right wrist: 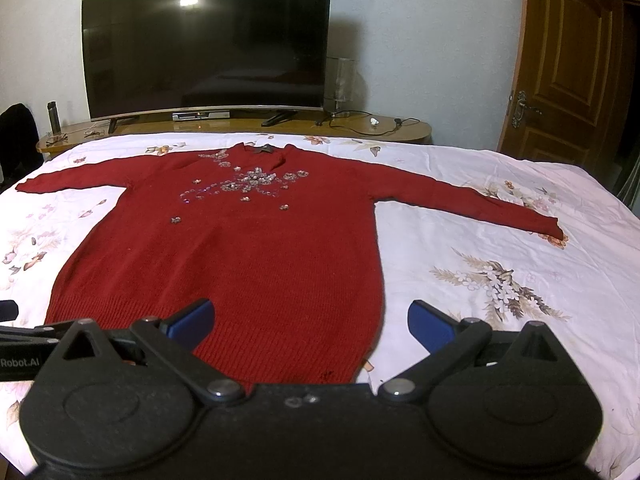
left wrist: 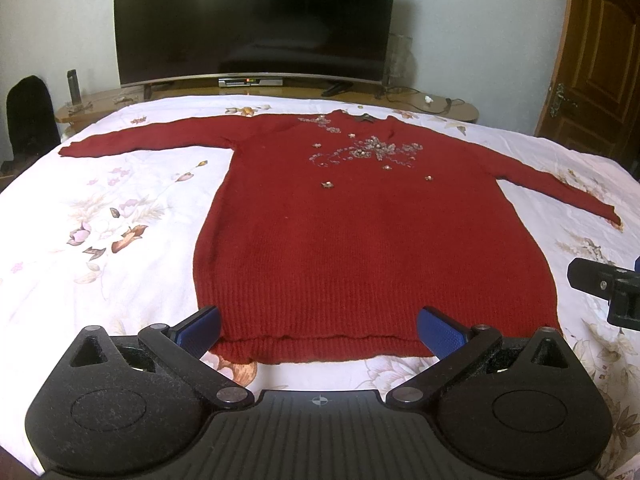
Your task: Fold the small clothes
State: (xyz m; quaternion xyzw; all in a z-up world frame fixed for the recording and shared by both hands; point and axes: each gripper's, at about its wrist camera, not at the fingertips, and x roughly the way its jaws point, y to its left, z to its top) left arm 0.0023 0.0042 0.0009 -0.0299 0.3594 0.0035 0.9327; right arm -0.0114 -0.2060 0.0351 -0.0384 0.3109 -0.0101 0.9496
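On the bed point(left wrist: 120, 184), over a white floral sheet, one red knitted sweater point(left wrist: 360, 220) is laid flat, front side up, hem nearest the cameras and collar toward the far edge. Both sleeves are spread outward: the left sleeve point(left wrist: 140, 140) runs out nearly straight, the right sleeve point(right wrist: 480, 204) slopes out and slightly toward the hem. This spread-out lie is judged to be a starting layout for folding, with every edge exposed and no layer yet turned over.

Item, decoration: a beaded floral cluster point(left wrist: 368, 152) is seen across the chest, below the collar. It is judged likely to snag or stiffen a fold, so creases would be better kept clear of it.

Item, left gripper point(left wrist: 318, 330): held low at the hem, its blue-padded fingers point(left wrist: 200, 330) set wide apart, spanning the left part of the hem. Nothing is clamped.

Item, right gripper point(right wrist: 310, 324): held beside it at the hem's right corner, fingers point(right wrist: 192, 322) likewise wide apart, one over the knit, the other over bare sheet. Nothing is held. The paired placement is judged to be a readiness to take the hem or side edges together.

Item, background: a dark television point(left wrist: 256, 20) on a wooden stand point(right wrist: 240, 126) beyond the bed, and a wooden door point(right wrist: 568, 60) at the right. None is involved in the task.

Progress: folding is judged not yet begun.
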